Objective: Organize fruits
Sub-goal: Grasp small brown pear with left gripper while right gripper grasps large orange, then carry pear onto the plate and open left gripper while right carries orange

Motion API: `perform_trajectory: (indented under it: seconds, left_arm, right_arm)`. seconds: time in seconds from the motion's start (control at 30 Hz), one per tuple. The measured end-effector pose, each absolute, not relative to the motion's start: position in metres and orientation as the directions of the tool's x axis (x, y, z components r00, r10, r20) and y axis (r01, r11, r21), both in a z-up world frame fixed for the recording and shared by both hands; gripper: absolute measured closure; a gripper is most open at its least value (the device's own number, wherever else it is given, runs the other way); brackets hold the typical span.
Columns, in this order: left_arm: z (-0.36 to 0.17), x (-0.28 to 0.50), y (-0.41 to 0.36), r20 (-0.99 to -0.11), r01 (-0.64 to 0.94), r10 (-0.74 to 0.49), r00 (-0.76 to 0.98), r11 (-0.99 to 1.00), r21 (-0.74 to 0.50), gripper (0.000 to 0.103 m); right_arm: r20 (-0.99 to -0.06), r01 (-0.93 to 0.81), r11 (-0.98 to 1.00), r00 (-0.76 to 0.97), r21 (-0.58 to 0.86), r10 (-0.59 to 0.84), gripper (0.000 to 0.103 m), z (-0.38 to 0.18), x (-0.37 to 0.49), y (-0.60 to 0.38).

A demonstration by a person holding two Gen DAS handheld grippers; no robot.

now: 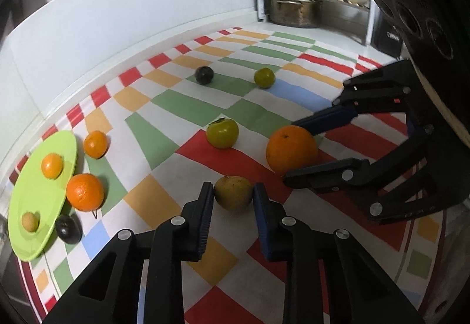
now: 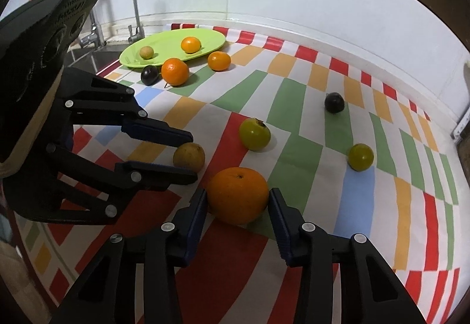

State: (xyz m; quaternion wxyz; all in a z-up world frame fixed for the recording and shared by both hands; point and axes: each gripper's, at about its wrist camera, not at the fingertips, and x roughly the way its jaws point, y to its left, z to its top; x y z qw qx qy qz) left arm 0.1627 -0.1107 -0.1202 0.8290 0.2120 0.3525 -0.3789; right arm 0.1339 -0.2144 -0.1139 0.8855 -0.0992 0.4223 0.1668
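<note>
My left gripper [image 1: 233, 191] is open with its fingers on either side of a brownish-yellow fruit [image 1: 233, 196] on the chequered cloth. It also shows in the right wrist view [image 2: 192, 158]. My right gripper [image 2: 238, 197] is open around a large orange [image 2: 237, 194], which also shows in the left wrist view [image 1: 291, 149]. A green plate [image 2: 164, 43] holds a small orange [image 2: 191, 44] and a small pale fruit [image 2: 146, 52]. Beside it lie two oranges [image 2: 174, 71] [image 2: 218, 61] and a dark plum [image 2: 149, 74].
A green persimmon [image 2: 254, 134], a small green fruit [image 2: 360, 157] and another dark plum [image 2: 334, 102] lie loose on the cloth. A sink with a tap [image 2: 132, 0] is beyond the plate. Pots on a rack [image 1: 293, 9] stand at the far corner.
</note>
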Motion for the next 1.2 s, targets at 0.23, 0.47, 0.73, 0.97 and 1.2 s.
perform_trajectory:
  seconds: [0.23,0.47,0.73,0.97,1.2]
  left_arm:
    - [-0.105,0.159,-0.100,-0.727,0.699,-0.454,0.515,0.713,0.050,0.075]
    - [-0.082,0.149,-0.083,-0.678,0.603,-0.427,0.599,0.797,0.030,0.075]
    - [-0.052,0.135,-0.058,-0.619,0.470,-0.354,0.701,0.882,0.027,0.075]
    - [-0.036,0.128,-0.038,-0.585,0.370,-0.288,0.758,0.929,0.022,0.075]
    - [-0.020,0.127,-0.017,-0.556,0.297,-0.234,0.797,0.954,0.025,0.075]
  right_arm:
    - [-0.753,-0.345,0.939,0.621,-0.010,0.220,0.060,-0.104,0.131,-0.215]
    - [-0.720,-0.326,0.945,0.654,0.008,0.232,0.060,-0.086,0.128,-0.214]
    - [-0.664,-0.318,0.948,0.707,0.011,0.245,0.060,-0.057,0.119,-0.204]
    - [-0.616,-0.315,0.948,0.740,0.038,0.270,0.060,-0.037,0.118,-0.195]
    - [-0.565,-0.323,0.944,0.766,0.074,0.306,0.060,-0.016,0.123,-0.180]
